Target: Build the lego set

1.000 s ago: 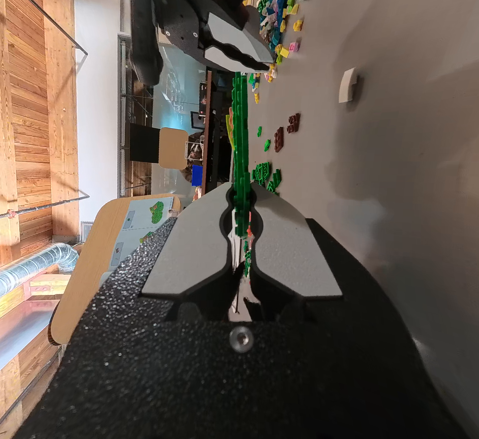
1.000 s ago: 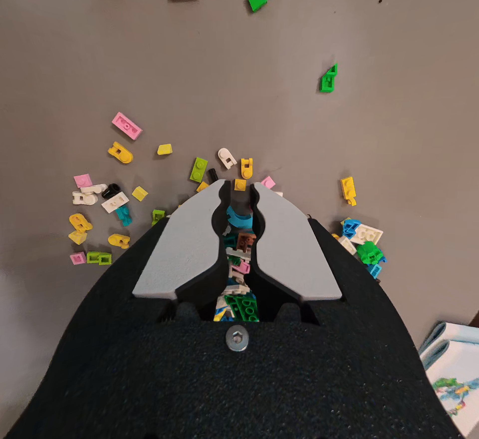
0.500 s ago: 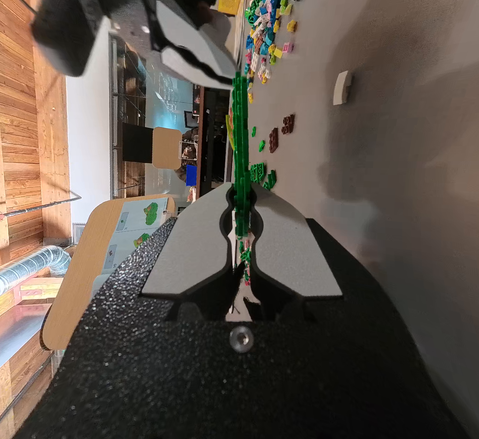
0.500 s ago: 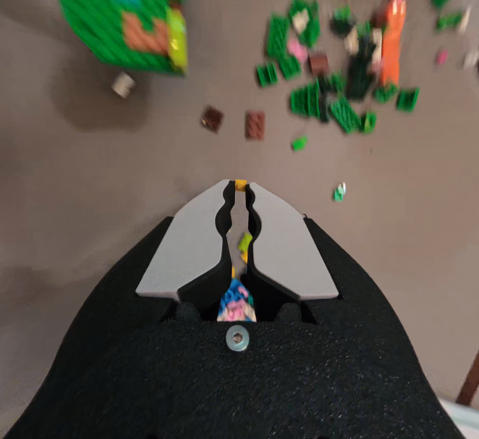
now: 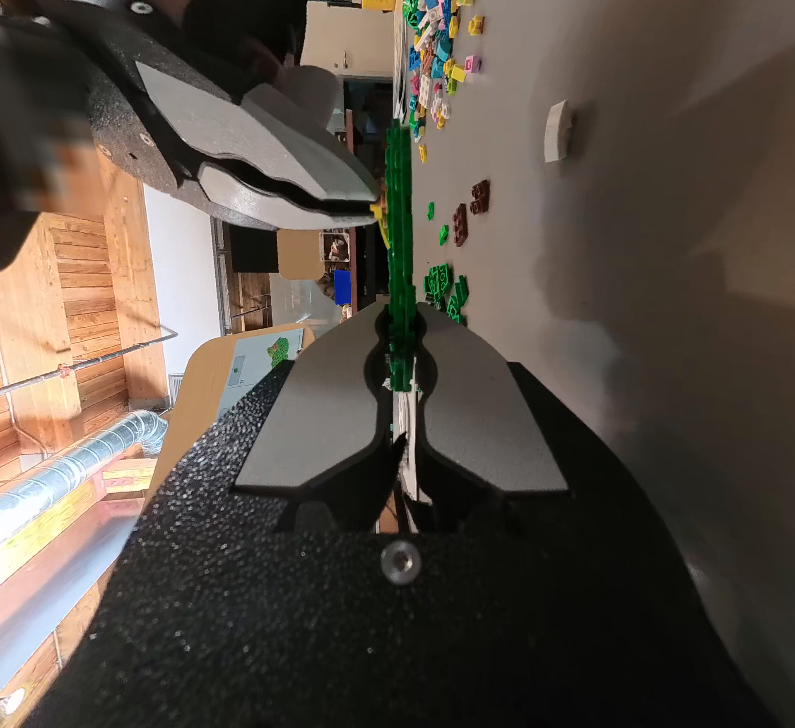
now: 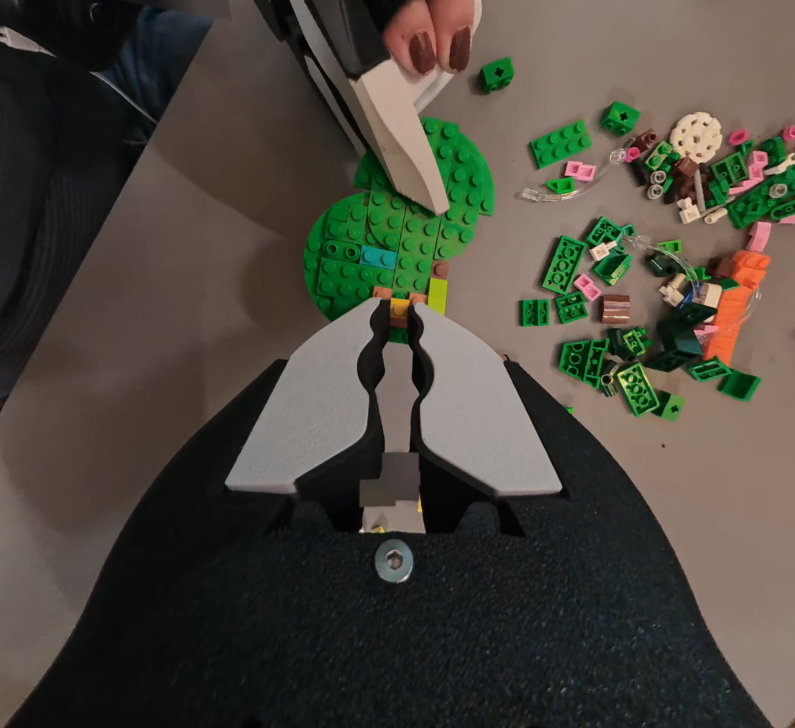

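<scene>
Lego base (image 6: 387, 251), green plates joined into a rounded slab, sits clamped on edge in my left gripper (image 5: 402, 320). My right gripper (image 6: 398, 307) pinches a small yellow piece (image 6: 399, 306) against its near edge. I judge we're early: one layer built, loose bricks (image 6: 671, 277) piled beside it.

My left wrist view is rolled sideways, sighting edge-on along the green plate (image 5: 399, 260), table (image 5: 645, 234) at right. My right wrist view looks steeply down, close over that plate (image 6: 387, 242). Both share it and, probably, the green loose bricks (image 6: 602, 303).
</scene>
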